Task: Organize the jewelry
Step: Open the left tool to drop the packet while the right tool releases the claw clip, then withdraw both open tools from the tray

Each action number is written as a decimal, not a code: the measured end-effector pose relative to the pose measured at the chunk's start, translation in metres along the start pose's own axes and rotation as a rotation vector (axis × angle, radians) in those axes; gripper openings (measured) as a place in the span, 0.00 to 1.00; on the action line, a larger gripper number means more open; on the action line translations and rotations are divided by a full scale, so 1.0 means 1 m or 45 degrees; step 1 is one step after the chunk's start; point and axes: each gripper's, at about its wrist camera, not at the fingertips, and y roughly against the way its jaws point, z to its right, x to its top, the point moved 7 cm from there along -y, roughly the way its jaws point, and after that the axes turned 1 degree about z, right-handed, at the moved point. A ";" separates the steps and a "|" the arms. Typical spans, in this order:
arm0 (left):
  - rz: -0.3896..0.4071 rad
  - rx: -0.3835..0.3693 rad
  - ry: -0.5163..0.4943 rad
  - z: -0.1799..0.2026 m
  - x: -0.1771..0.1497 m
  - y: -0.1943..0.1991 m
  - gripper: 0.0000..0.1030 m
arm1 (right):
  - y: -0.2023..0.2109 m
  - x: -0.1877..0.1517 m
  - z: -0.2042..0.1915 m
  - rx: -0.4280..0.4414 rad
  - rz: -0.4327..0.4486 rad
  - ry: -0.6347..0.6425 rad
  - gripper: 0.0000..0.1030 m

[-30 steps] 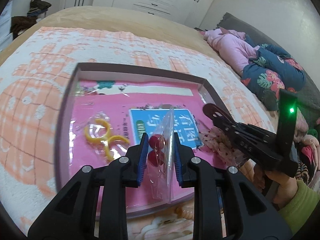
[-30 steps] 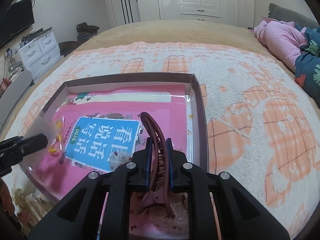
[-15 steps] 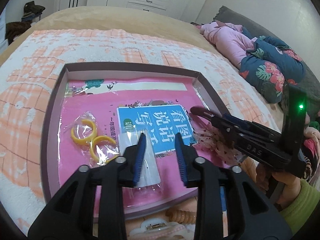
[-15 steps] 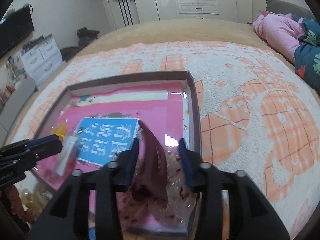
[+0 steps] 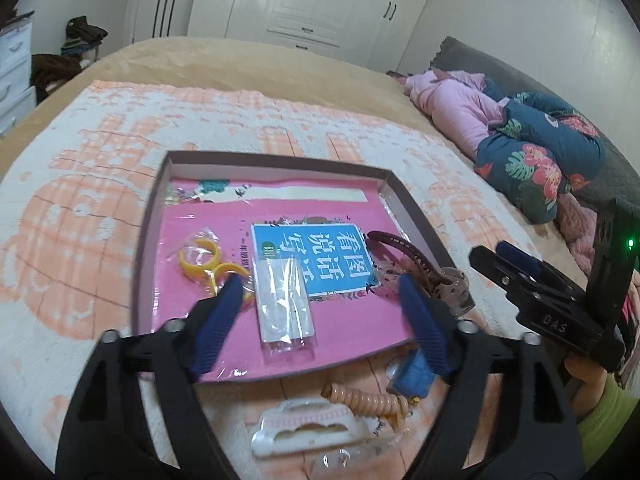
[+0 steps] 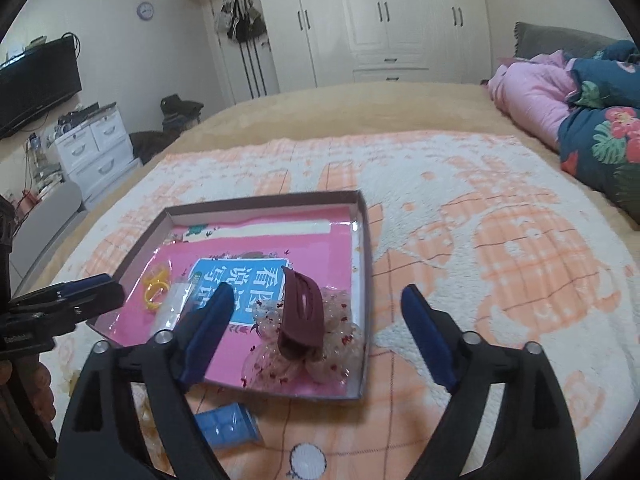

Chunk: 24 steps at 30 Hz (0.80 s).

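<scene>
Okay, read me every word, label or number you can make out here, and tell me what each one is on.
"看图说话写话": blue book cover in the tray, upside down.
"DAS": right gripper body.
White lettering on left gripper body: too blurred.
Small print beside the blue cover: unreadable.
Wall clock numerals: too small.

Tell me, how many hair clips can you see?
2, possibly more hidden. The maroon claw clip lies in the tray by its right wall; the white clip rests on the blanket before it.

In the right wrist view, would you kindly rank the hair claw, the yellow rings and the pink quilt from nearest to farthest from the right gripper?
1. Hair claw: in the tray, just ahead of the right gripper.
2. Yellow rings: farther left in the tray.
3. Pink quilt: far right, at the bed's head.
</scene>
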 end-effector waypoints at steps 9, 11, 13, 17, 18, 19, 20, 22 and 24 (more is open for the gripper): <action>0.128 0.041 0.010 0.003 0.006 0.046 0.89 | 0.041 -0.001 0.002 -0.028 0.107 -0.011 0.89; 0.139 0.049 0.004 0.005 0.004 0.052 0.89 | 0.052 -0.001 0.002 -0.036 0.141 -0.001 0.89; 0.157 0.053 -0.001 0.006 0.002 0.059 0.89 | 0.061 -0.002 0.001 -0.043 0.168 0.012 0.90; 0.179 0.052 -0.005 0.009 0.000 0.071 0.89 | 0.078 -0.006 -0.003 -0.046 0.211 0.040 0.91; 0.185 0.052 -0.006 0.009 -0.001 0.074 0.89 | 0.080 -0.007 -0.004 -0.046 0.215 0.044 0.91; 0.192 0.052 -0.006 0.010 -0.003 0.077 0.89 | 0.084 -0.008 -0.005 -0.043 0.220 0.050 0.91; 0.198 0.053 -0.006 0.010 -0.004 0.080 0.89 | 0.087 -0.009 -0.006 -0.039 0.221 0.051 0.91; 0.203 0.053 -0.008 0.012 -0.006 0.085 0.89 | 0.094 -0.010 -0.007 -0.034 0.230 0.051 0.91; 0.206 0.057 -0.012 0.013 -0.007 0.088 0.89 | 0.100 -0.012 -0.010 -0.023 0.232 0.049 0.91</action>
